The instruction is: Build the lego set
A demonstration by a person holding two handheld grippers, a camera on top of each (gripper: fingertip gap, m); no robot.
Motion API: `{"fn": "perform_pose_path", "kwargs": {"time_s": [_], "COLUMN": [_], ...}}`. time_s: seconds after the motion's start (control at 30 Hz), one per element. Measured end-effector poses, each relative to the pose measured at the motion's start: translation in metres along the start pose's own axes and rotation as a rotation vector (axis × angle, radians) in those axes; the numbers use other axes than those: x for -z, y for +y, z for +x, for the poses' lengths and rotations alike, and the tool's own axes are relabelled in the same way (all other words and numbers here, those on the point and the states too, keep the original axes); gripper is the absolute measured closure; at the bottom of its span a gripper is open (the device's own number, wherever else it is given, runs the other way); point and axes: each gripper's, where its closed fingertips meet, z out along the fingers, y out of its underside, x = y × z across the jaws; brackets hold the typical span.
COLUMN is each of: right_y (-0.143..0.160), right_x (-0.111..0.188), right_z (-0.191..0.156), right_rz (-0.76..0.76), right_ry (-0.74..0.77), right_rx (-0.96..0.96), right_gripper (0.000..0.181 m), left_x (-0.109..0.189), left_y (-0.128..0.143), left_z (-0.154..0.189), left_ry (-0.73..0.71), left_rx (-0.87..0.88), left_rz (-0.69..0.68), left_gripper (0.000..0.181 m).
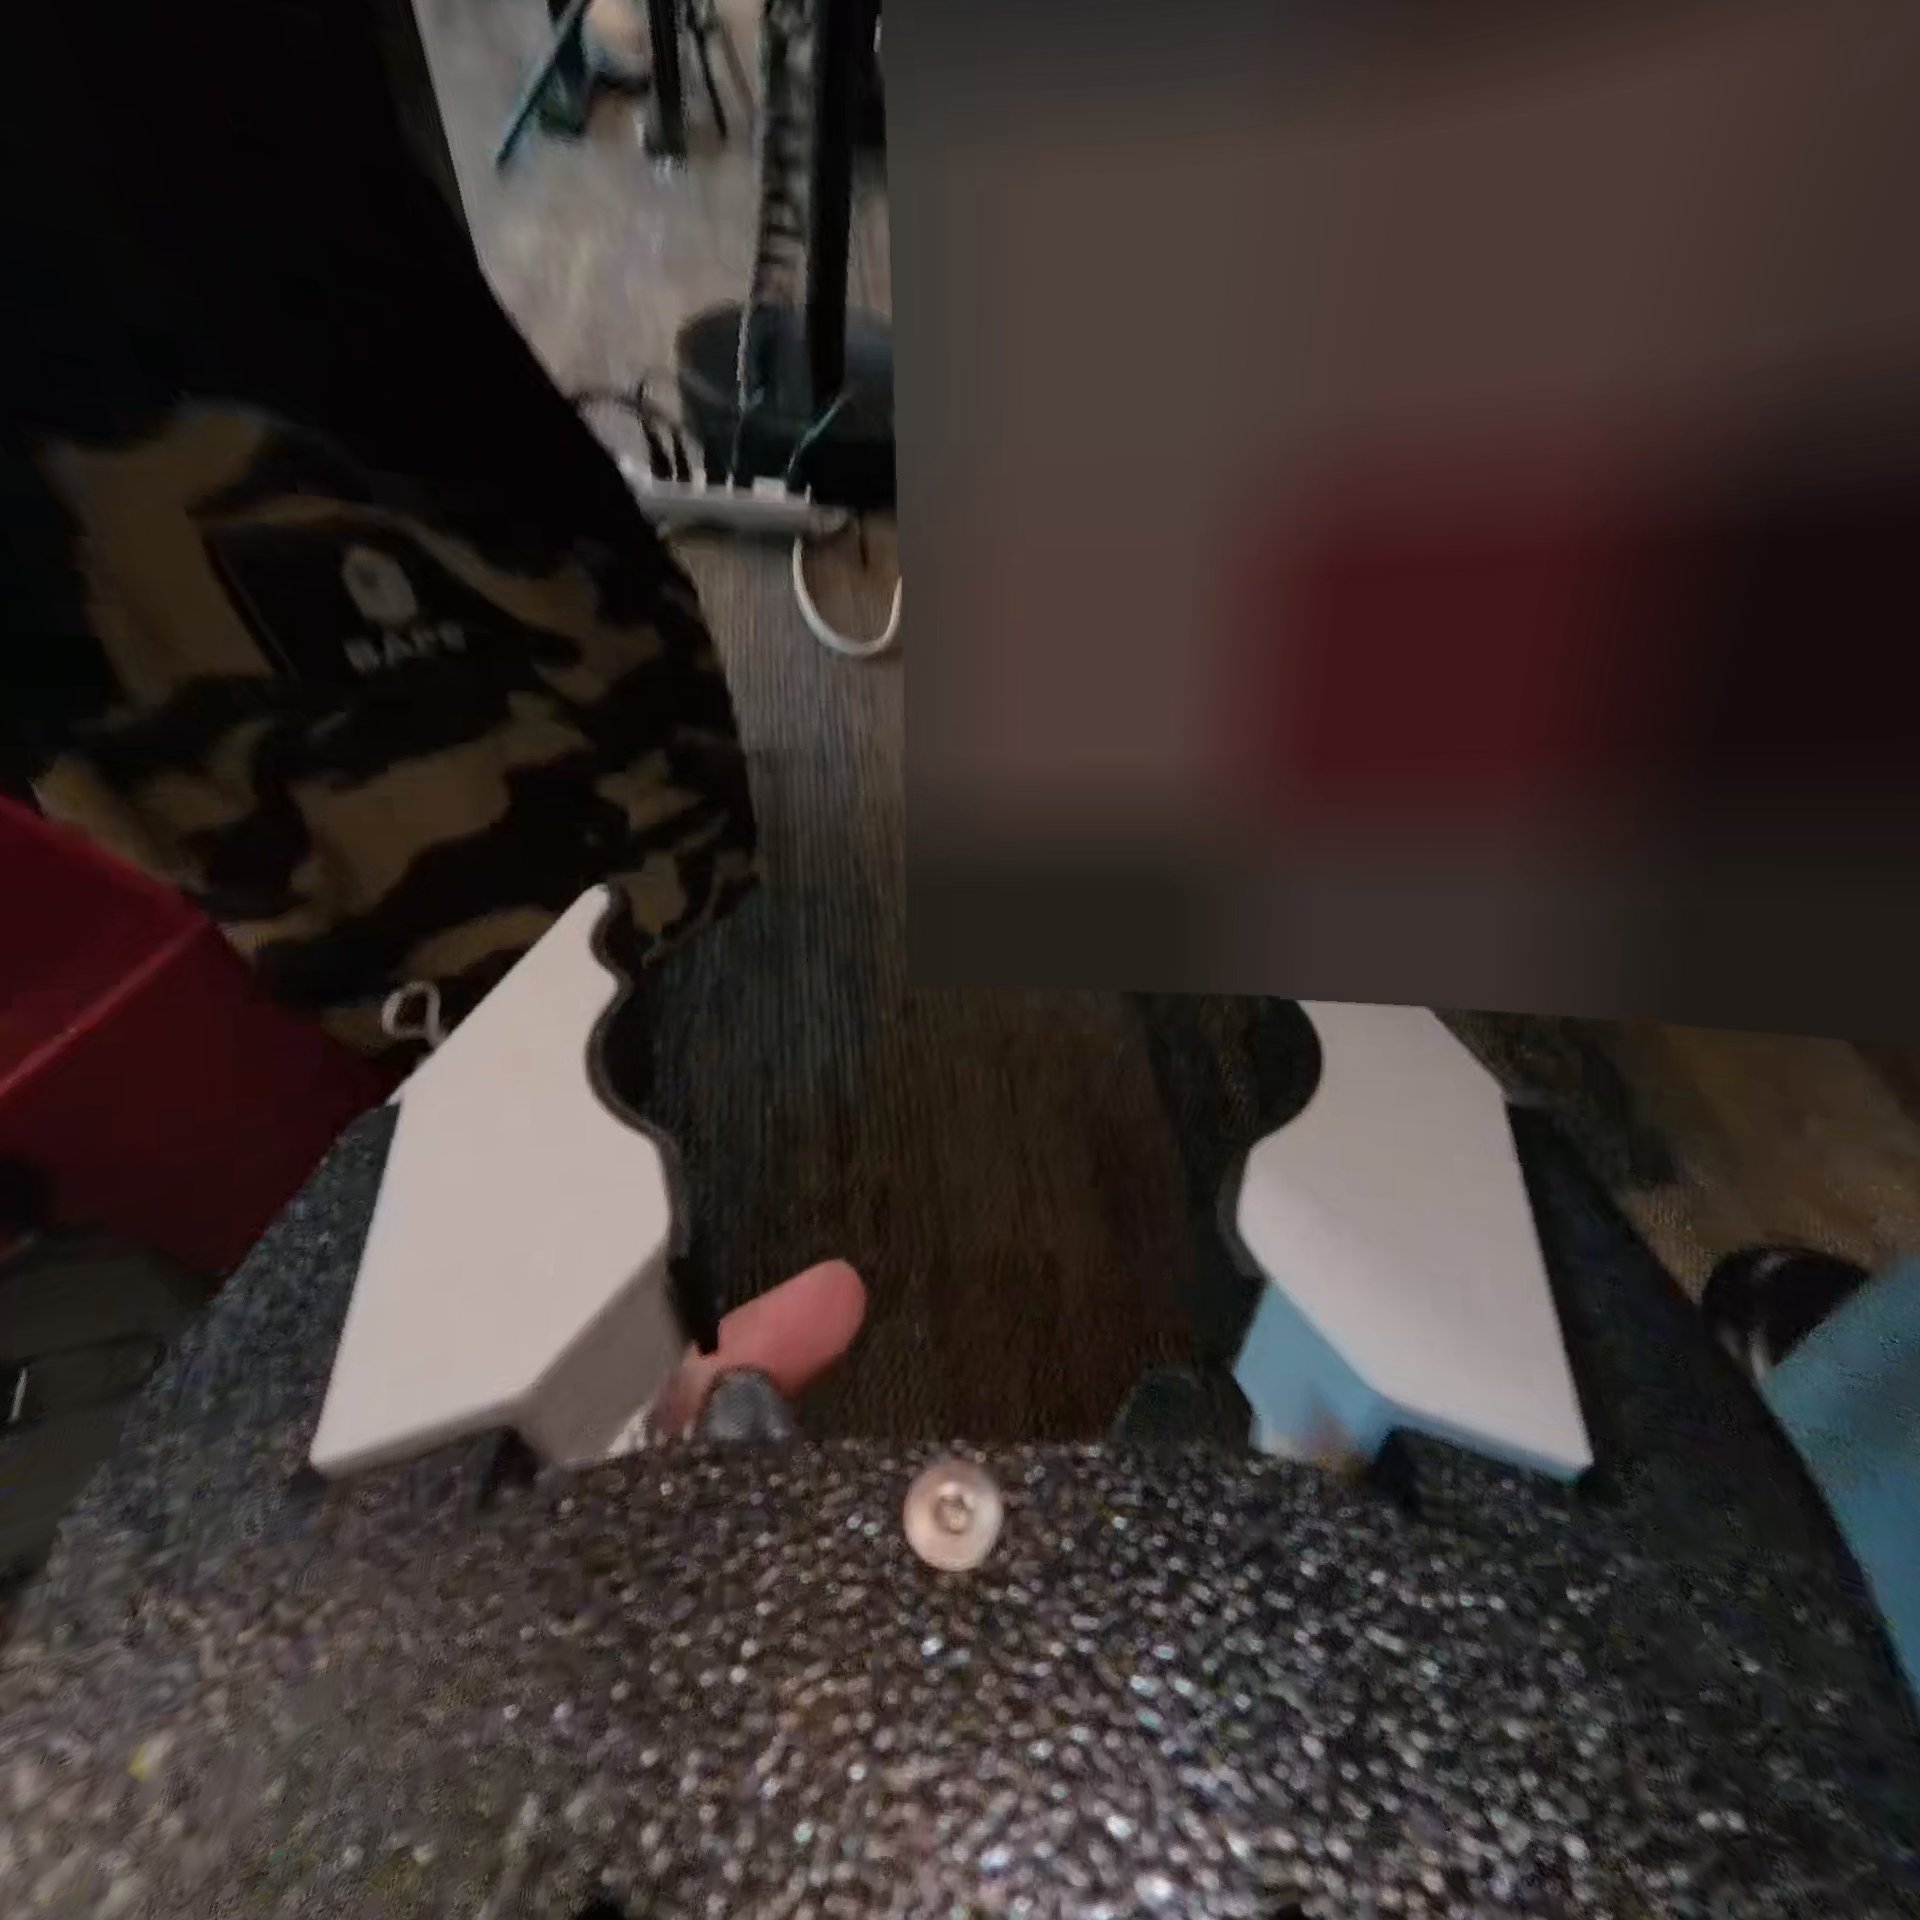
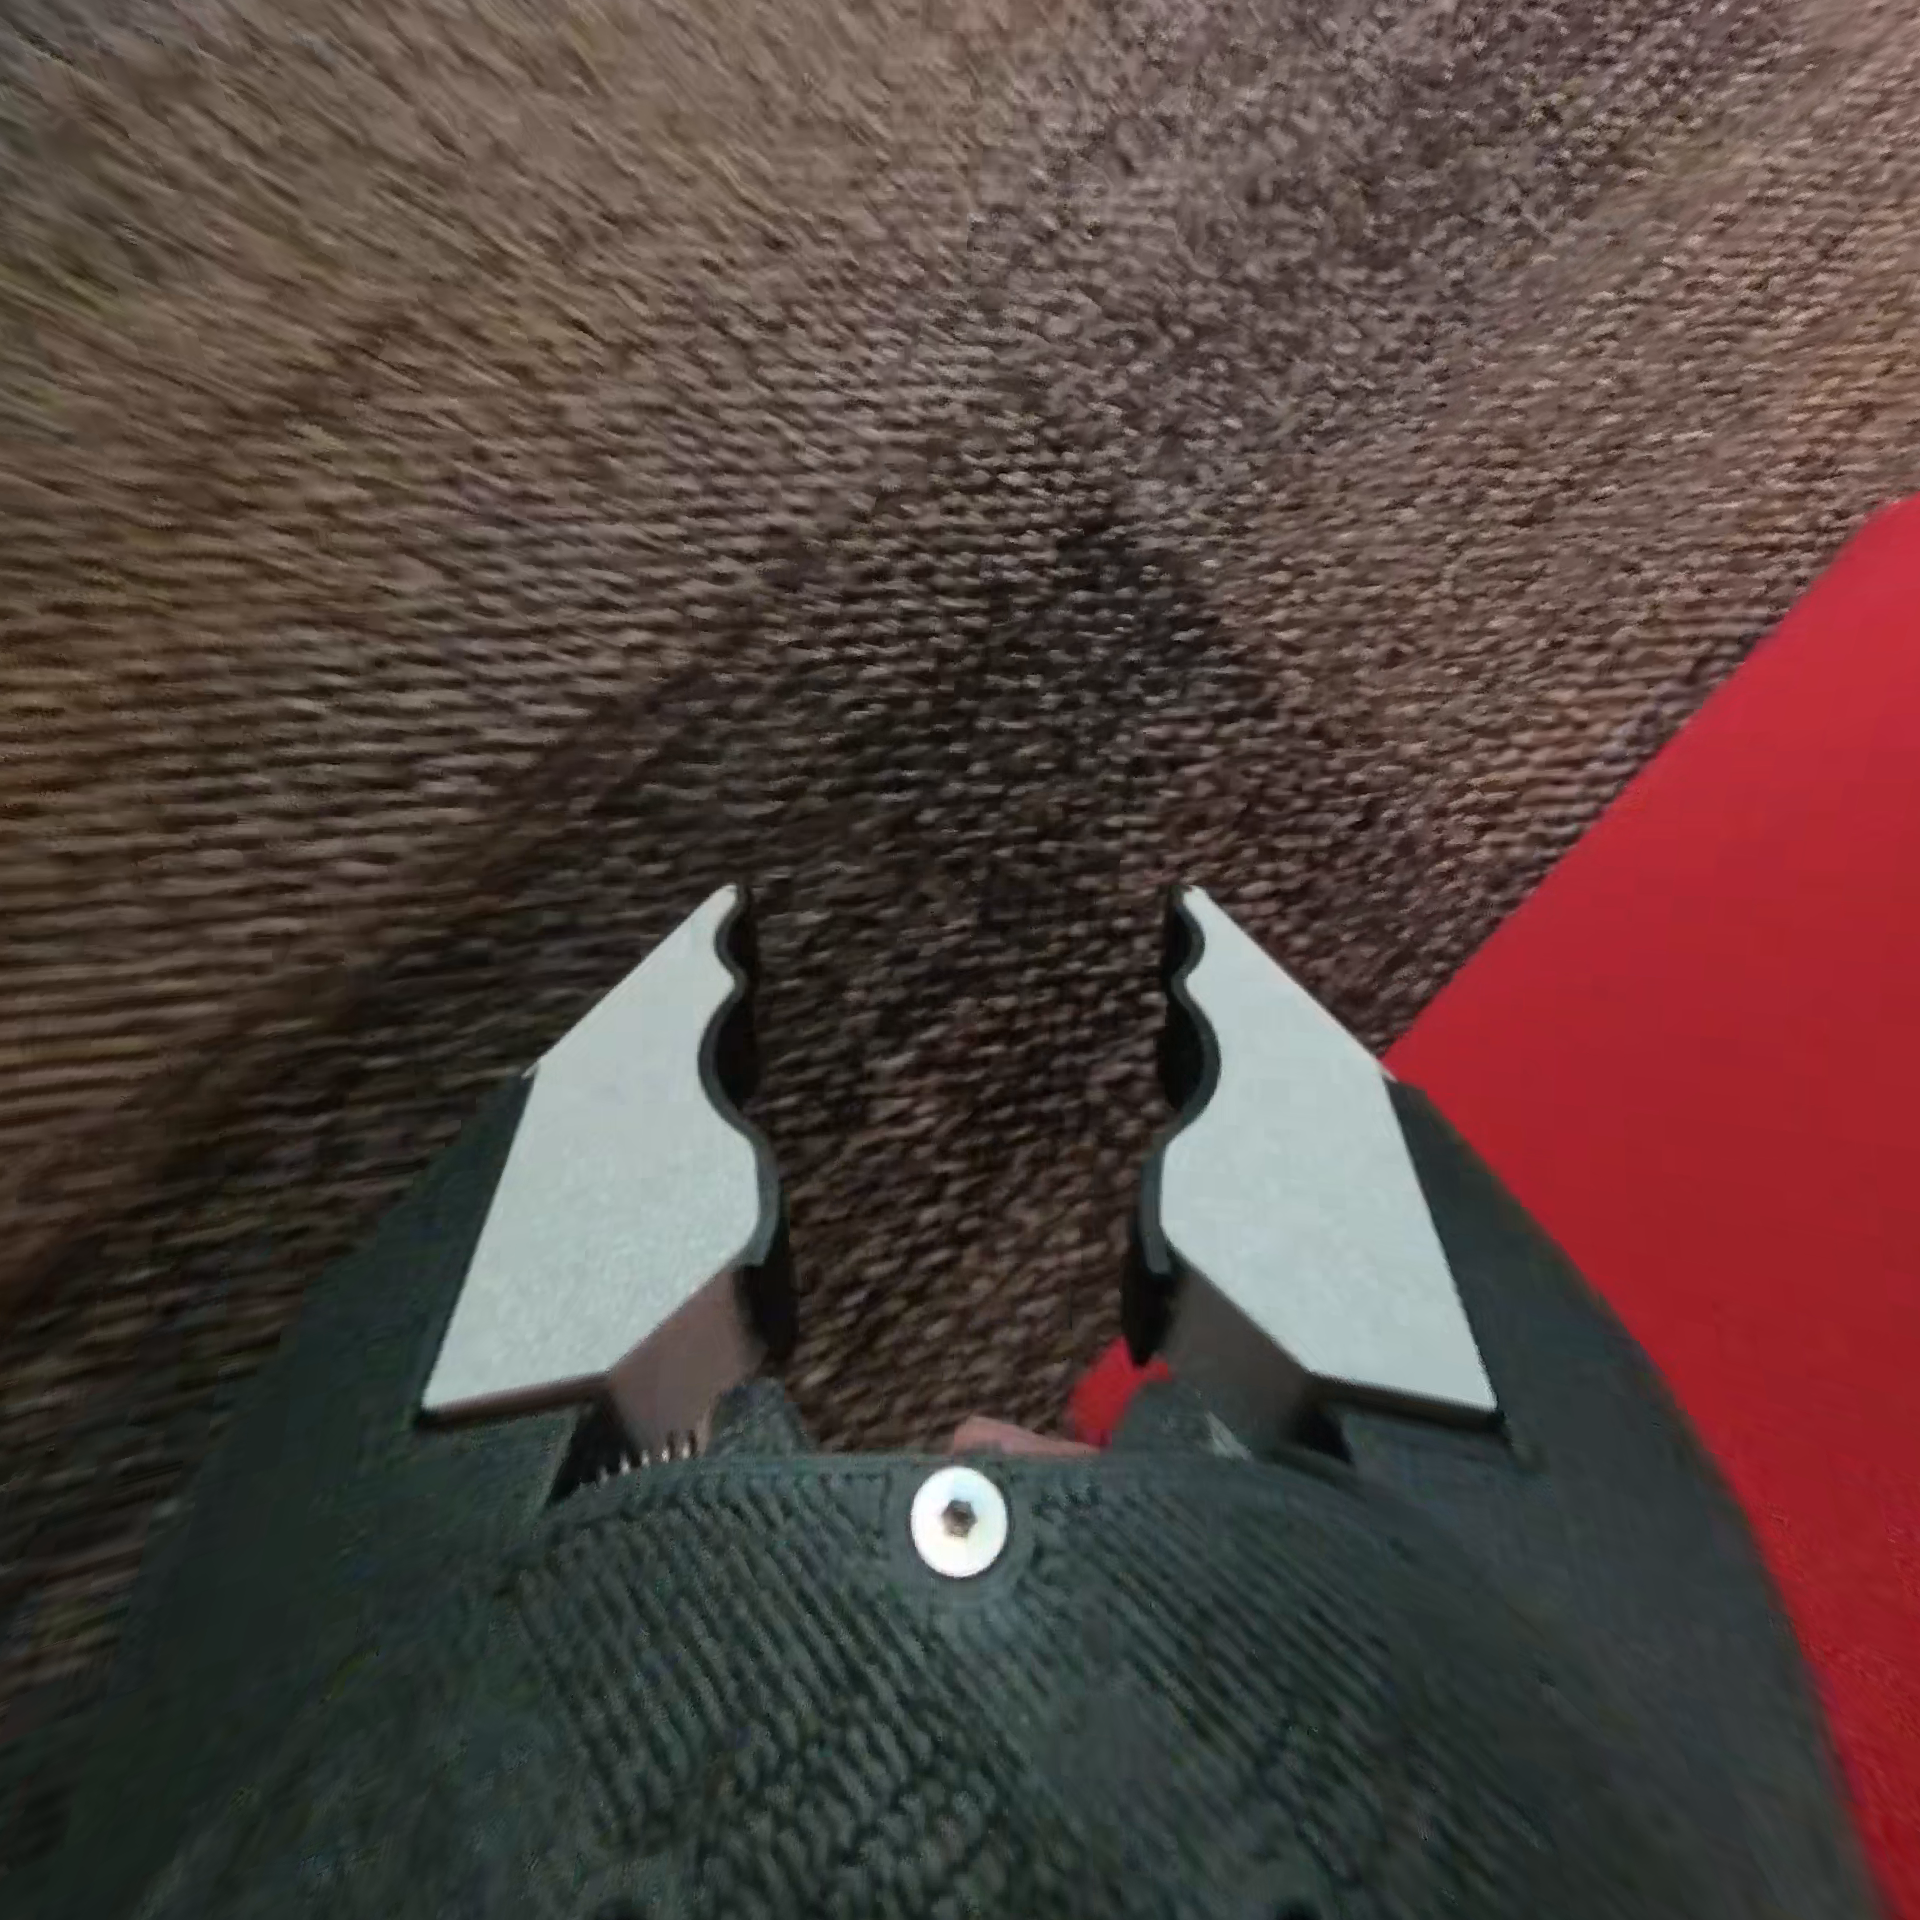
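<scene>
No lego pieces show in either view. My left gripper (image 1: 961, 997) is open and empty, its white fingers (image 1: 499, 1195) spread wide over brown carpet (image 1: 935, 1195). A fingertip of the person's hand (image 1: 790, 1330) shows between the finger bases. My right gripper (image 2: 961, 914) is open and empty, pointing down at brown carpet (image 2: 831, 468). A flat red surface (image 2: 1714, 987) lies at its right, beside the right finger (image 2: 1299, 1174).
In the left wrist view a person in camouflage clothing (image 1: 395, 727) sits at the left, with a red box (image 1: 125, 1018) below. A power strip with cables (image 1: 727, 499) and a black stand base (image 1: 790, 364) stand farther off. A light blue object (image 1: 1849, 1455) is at the right edge.
</scene>
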Motion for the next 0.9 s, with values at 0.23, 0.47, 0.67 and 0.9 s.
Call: {"fn": "perform_pose_path", "kwargs": {"time_s": [0.23,0.47,0.67,0.9], "right_y": [0.042,0.043,0.042,0.048], "right_x": [-0.062,-0.070,-0.071,-0.060], "right_z": [0.073,0.081,0.069,0.080], "right_rz": [-0.257,-0.154,-0.064,-0.007], "right_ry": [0.294,0.304,0.330,0.404], "right_rx": [0.017,-0.097,-0.100,-0.208], "right_gripper": [0.128,0.153,0.177,0.137], "left_x": [-0.010,-0.021,-0.029,-0.035], "left_y": [0.035,0.059,0.052,0.056], "left_z": [-0.048,-0.050,-0.042,-0.031], "left_ry": [-0.120,-0.115,-0.072,-0.015], "left_rx": [0.079,0.216,0.267,0.288], "left_rz": [-0.178,-0.232,-0.199,-0.225], "left_gripper": [0.063,0.057,0.057,0.056]}}
